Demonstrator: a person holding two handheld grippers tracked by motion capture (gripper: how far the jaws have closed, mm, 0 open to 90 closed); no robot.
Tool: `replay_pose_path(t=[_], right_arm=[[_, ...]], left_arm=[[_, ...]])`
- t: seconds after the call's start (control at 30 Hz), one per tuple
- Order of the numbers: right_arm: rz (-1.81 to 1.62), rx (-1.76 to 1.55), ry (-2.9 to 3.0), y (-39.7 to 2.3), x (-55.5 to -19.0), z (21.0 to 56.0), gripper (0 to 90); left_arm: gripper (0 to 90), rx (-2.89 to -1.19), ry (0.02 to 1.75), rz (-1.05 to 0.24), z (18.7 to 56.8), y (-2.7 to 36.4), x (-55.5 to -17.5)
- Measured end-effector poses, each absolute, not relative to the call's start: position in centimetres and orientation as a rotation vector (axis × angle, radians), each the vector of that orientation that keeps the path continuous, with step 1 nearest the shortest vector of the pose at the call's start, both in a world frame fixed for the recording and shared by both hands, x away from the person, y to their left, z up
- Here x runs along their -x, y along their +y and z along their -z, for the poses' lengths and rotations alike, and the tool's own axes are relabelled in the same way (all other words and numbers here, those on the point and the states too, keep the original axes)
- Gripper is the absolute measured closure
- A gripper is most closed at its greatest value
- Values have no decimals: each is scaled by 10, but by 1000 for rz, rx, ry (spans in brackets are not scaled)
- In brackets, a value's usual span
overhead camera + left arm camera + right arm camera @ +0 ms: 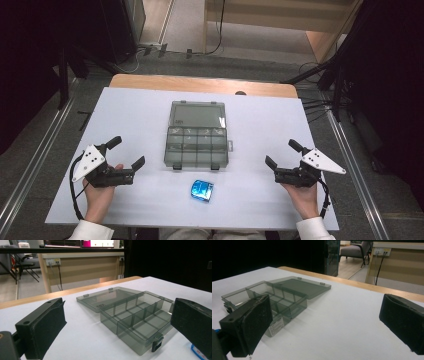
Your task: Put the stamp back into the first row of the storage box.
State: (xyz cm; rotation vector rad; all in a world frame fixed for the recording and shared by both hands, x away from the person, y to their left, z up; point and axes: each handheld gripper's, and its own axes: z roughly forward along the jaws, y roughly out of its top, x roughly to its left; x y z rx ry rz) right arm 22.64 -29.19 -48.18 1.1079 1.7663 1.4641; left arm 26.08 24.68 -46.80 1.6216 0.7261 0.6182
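Observation:
A smoky grey clear plastic organiser box [196, 148] lies in the middle of the white table, its lid [197, 115] folded flat open toward the far side and its compartments empty. A small blue packet [202, 190] rests just in front of it. My left gripper [127, 152] sits at the left of the box, held by a hand, open with nothing between its pads. At the right my right gripper [281, 153] is open and empty too. The box [136, 317] lies ahead in the left gripper view, and the box [265, 301] is at the left in the right gripper view.
The white table [140, 105] has a wooden strip [200, 84] along its far edge. Beyond it are cables on a grey floor and a wooden desk [280, 15]. Dark stands and metal rails flank both sides of the table.

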Motion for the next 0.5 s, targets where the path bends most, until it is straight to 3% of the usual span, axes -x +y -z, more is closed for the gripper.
replay_pose_path(t=[0.5], right_arm=[[-1418, -1098, 1829, -285, -228, 484, 0]], left_arm=[[0, -1629, 737, -592, 469, 248, -262]])
